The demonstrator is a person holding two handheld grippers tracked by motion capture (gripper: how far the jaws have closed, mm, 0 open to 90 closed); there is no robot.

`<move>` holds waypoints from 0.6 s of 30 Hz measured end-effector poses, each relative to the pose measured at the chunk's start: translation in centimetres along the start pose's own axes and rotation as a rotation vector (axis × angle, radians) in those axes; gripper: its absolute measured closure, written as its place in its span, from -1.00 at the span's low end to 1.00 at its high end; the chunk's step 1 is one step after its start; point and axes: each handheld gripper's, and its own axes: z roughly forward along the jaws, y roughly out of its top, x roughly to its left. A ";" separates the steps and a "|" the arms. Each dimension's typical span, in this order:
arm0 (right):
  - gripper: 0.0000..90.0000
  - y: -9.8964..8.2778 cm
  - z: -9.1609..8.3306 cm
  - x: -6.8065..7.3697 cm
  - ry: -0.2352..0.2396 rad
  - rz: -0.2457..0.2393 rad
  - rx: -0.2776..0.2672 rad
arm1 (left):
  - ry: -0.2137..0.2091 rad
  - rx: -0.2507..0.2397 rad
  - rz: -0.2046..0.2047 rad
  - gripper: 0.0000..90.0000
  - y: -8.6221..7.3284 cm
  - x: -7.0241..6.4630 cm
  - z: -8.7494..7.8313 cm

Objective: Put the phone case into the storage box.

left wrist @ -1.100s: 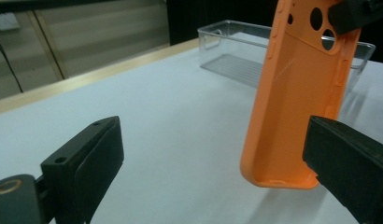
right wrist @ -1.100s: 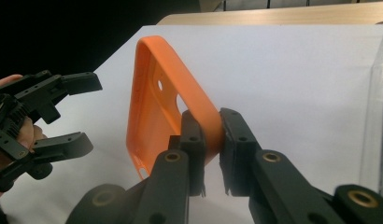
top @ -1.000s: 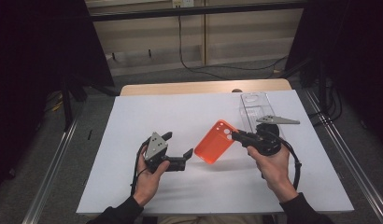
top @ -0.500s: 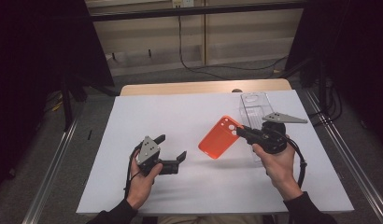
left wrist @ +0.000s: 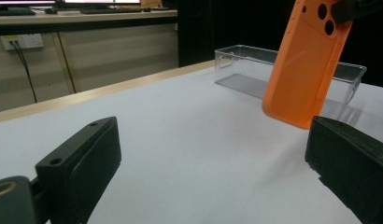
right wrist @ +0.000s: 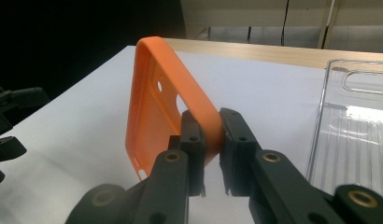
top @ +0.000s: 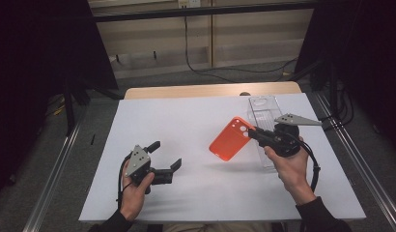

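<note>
We kept our left gripper spread and empty low over the table. Farther off, our right gripper pinched the orange case by its edge, lifted clear, probably bound for the clear tray just behind.

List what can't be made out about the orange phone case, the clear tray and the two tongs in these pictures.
- Orange phone case: the gripped edge is hidden by the right tongs in the right gripper view; the top is cut off by the frame in the left gripper view.
- Clear tray: the near end is hidden behind the right hand in the high view.
- Left tongs: the body is covered by the left hand in the high view.
</note>
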 end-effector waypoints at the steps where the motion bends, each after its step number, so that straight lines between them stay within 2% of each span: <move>1: 0.78 0.1 -0.1 -0.1 -0.001 -0.004 -0.005 | 0.013 0.004 0.003 -0.93 -0.1 0.2 -0.1; 3: 0.79 0.3 -0.2 -0.2 -0.009 -0.008 -0.008 | 0.025 0.004 -0.011 -0.94 -0.4 0.6 -0.5; 7: 0.78 0.5 -0.2 -0.5 -0.022 -0.020 -0.015 | 0.056 0.013 -0.003 -0.93 -0.7 1.2 -1.3; 14: 0.79 1.0 -0.2 -1.1 -0.041 -0.033 -0.013 | 0.121 0.013 -0.032 -0.93 -1.3 2.0 -3.0; 18: 0.79 1.4 -0.3 -1.4 -0.050 -0.034 -0.017 | 0.153 0.014 -0.046 -0.93 -1.8 2.1 -3.6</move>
